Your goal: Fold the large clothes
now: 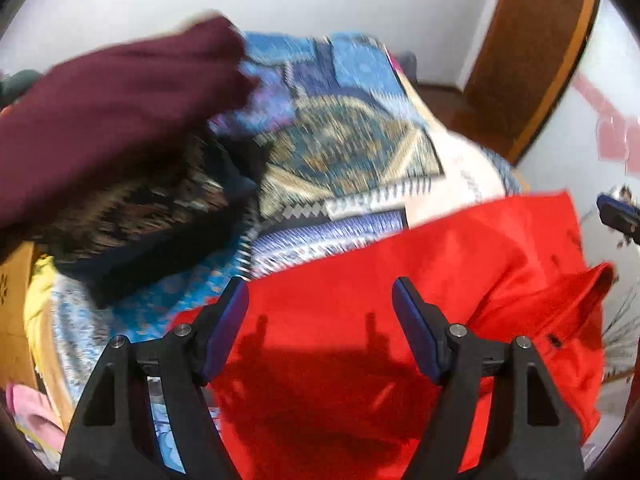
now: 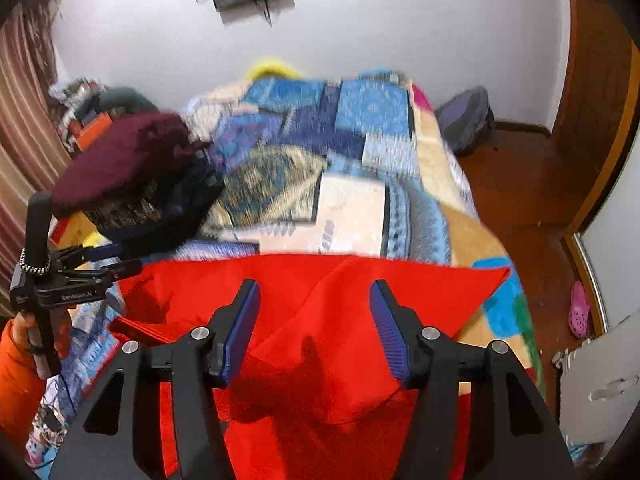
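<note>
Hovering over the bed, I am holding my left gripper (image 1: 320, 300) and my right gripper (image 2: 314, 300) above the red garment (image 1: 360, 360), jaws of both standing apart with nothing pinched between them. That garment is lying spread across the near end of the patterned blanket (image 2: 352, 200). A stack of folded clothes (image 2: 132, 184), maroon on top, is sitting on the blanket's far left side.
</note>
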Available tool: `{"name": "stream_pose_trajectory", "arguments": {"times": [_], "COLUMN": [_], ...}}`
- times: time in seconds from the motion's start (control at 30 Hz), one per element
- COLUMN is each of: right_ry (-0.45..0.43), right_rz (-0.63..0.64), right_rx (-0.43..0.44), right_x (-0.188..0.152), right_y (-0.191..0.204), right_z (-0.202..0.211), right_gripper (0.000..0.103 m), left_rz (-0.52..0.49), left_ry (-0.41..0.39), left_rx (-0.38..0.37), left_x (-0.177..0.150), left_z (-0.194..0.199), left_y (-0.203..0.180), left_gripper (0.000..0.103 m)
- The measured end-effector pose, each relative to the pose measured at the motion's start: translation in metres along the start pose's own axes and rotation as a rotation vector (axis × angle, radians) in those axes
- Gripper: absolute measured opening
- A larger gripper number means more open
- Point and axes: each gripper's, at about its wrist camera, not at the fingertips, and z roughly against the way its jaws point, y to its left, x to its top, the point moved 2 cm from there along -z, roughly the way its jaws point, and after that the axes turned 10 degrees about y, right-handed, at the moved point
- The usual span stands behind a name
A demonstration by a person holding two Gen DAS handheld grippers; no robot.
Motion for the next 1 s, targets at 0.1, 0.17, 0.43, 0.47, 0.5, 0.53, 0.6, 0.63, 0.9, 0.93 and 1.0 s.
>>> {"name": "stream_pose_trajectory", "arguments": {"times": [0.1,0.17,0.43,0.47,0.5,0.53,0.6,0.63,0.9,0.93,1.0], "right_ry": [0.097,0.135,0.164,0.165,0.169,0.173,0.168,0.157,0.001,-0.025,-0.051], "right_rz": [0.013,0.025,0.059,0.051,0.039,0.029,0.013,0.01,-0.095,-0.123,-0.171], "right_rx": [0.004,0.012,0.001,0.006,0.014,0.021,0.023,0.018,-0.019,-0.039,-0.072], "right_x": [-0.009,-0.019,-0.056,-0.057,-0.058,-0.056,-0.053,-0.05,-0.031,-0.029,-0.027], "right_y": [0.002,0.002,0.003,0.001,-0.001,-0.003,-0.007,-0.007,-0.036,-0.044,-0.056], "right_z": [-0.025,-0.032,-0.03,-0.029,-0.026,-0.026,-0.019,-0.016,0.025,0.029,0.033], "right_gripper": [0.053,0.053,0.055,0.055,0.055,0.055,0.055,0.055,0.056,0.061,0.069], "left_rz": [-0.035,-0.061,-0.197,-0.196,-0.189,-0.173,-0.13,-0.108,0.165,0.221,0.333], "left_ry": [0.085,0.133,0.181,0.175,0.168,0.163,0.134,0.113,-0.051,-0.062,-0.059], "left_rx": [-0.046,-0.094,-0.057,-0.05,-0.049,-0.051,-0.051,-0.047,0.064,0.083,0.078], "left_x": [-0.006,-0.012,-0.047,-0.049,-0.049,-0.049,-0.046,-0.043,-0.037,-0.038,-0.044], "left_z": [-0.026,-0.035,-0.042,-0.041,-0.04,-0.037,-0.026,-0.019,0.027,0.028,0.023], "left_y": [-0.021,-0.033,-0.07,-0.069,-0.068,-0.065,-0.054,-0.048,0.041,0.056,0.086], "left_gripper": [0.073,0.073,0.073,0.073,0.073,0.073,0.073,0.073,0.084,0.087,0.087]}}
